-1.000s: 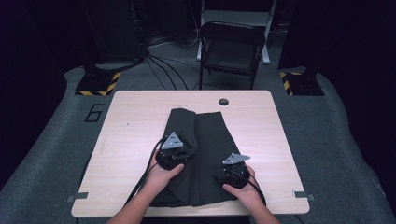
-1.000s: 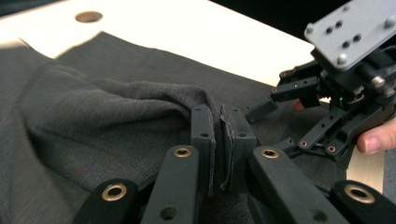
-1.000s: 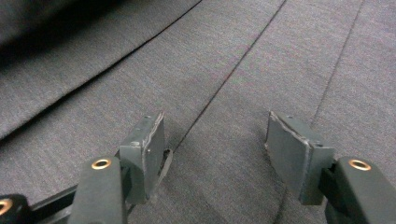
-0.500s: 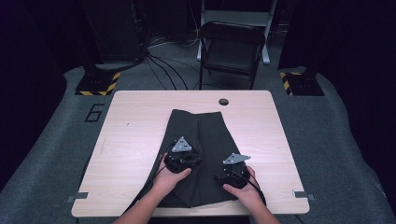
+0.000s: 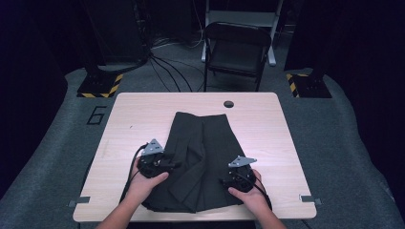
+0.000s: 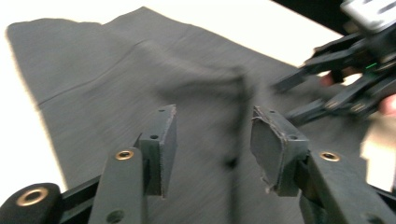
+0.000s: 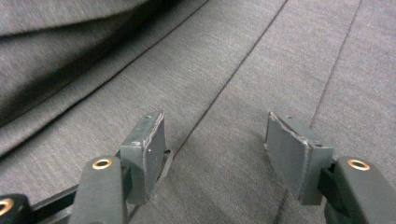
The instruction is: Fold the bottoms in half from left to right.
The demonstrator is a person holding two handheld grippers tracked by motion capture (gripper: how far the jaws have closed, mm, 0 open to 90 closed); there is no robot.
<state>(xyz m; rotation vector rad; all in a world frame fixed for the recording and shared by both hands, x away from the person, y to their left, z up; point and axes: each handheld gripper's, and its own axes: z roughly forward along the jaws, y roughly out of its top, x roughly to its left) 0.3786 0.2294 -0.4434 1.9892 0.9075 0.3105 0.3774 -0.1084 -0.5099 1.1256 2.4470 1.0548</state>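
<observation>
A dark grey pleated garment lies flat on the middle of the light wooden table, with a fold ridge down its centre. My left gripper sits at the garment's left edge and points right. Its jaws have just been opening and stand open above the cloth, with nothing between the pads. My right gripper rests over the garment's lower right part. It is open, with its jaws just over the pleats and gripping nothing. In the left gripper view the right gripper shows at the upper right.
A round cable hole is near the table's far edge. A black folding chair stands behind the table, with cables on the floor beside it. Bare wood shows to the left and right of the garment.
My left gripper has moved left, from over the garment's middle to its left edge. The right gripper has stayed in place.
</observation>
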